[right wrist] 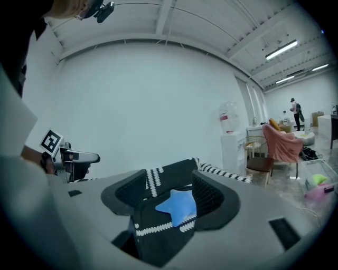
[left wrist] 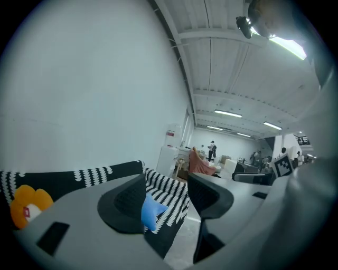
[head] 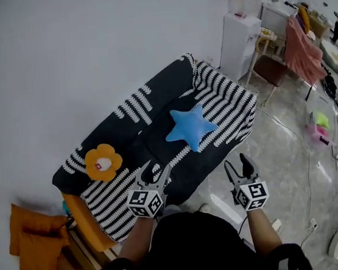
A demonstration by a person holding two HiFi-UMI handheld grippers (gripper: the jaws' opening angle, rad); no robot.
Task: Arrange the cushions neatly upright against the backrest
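A sofa (head: 155, 106) under a black-and-white striped cover stands against the white wall. A blue star cushion (head: 190, 127) lies on the right half of its seat. An orange flower cushion (head: 103, 162) rests at the left end, by the backrest; I cannot tell if it leans or lies flat. My left gripper (head: 156, 170) hovers open over the seat's front edge. My right gripper (head: 238, 164) stands open over the floor, right of the sofa front. Neither holds anything. The star (right wrist: 178, 204) shows far off between the right gripper's jaws, and the star (left wrist: 153, 212) and flower (left wrist: 29, 204) show in the left gripper view.
Orange cushions (head: 32, 239) lie on a low stand left of the sofa. A water dispenser (head: 239, 31), a chair (head: 271, 66) and a pink cloth (head: 301, 50) stand to the far right. Cables (head: 310, 168) run over the glossy floor. People stand far off in the hall.
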